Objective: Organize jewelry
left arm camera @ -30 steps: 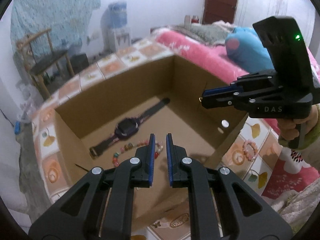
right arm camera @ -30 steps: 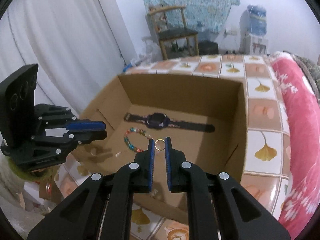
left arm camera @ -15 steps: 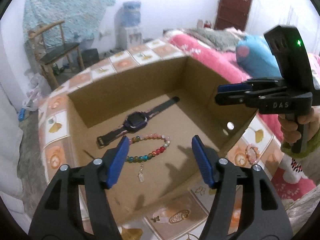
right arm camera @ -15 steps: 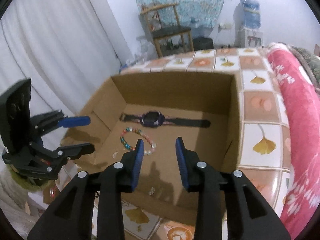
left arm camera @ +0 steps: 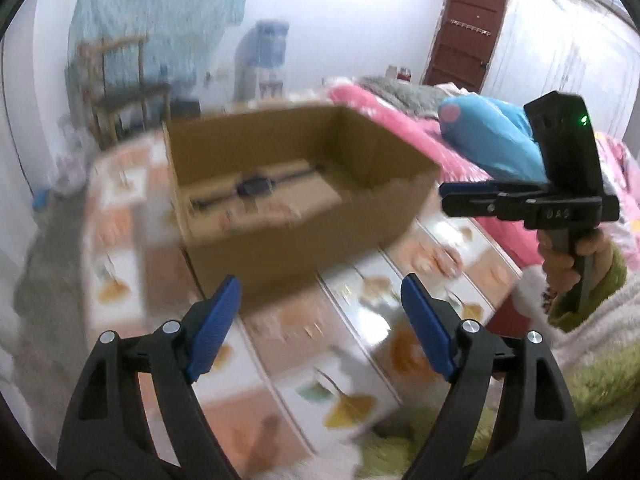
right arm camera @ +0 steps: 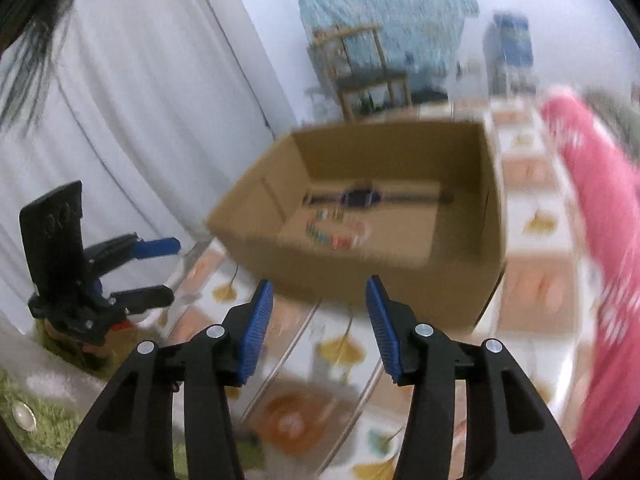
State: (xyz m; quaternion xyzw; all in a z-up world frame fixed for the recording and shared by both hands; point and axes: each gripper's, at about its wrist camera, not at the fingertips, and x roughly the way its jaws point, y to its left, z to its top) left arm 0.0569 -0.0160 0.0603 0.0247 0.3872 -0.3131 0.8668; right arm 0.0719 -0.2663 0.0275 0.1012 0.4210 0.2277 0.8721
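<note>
both claws, left claw [left arm camera: 321, 322] and right claw [right arm camera: 319, 328], have just been opening and hang spread and empty near the cardboard box [right arm camera: 460, 276], whose watch [right arm camera: 360, 198] and bead bracelet [right arm camera: 334, 232] lie farther ahead, watch lengthwise left-to-right.

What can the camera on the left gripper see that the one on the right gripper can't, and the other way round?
Only the left view shows the brown door, the blue plush toy on the bed, and the hand holding the right gripper. Only the right view shows the white curtain, the blurred bead bracelet in the box, and the left gripper, open and empty. Both show the cardboard box, the watch inside it and the wooden chair.
</note>
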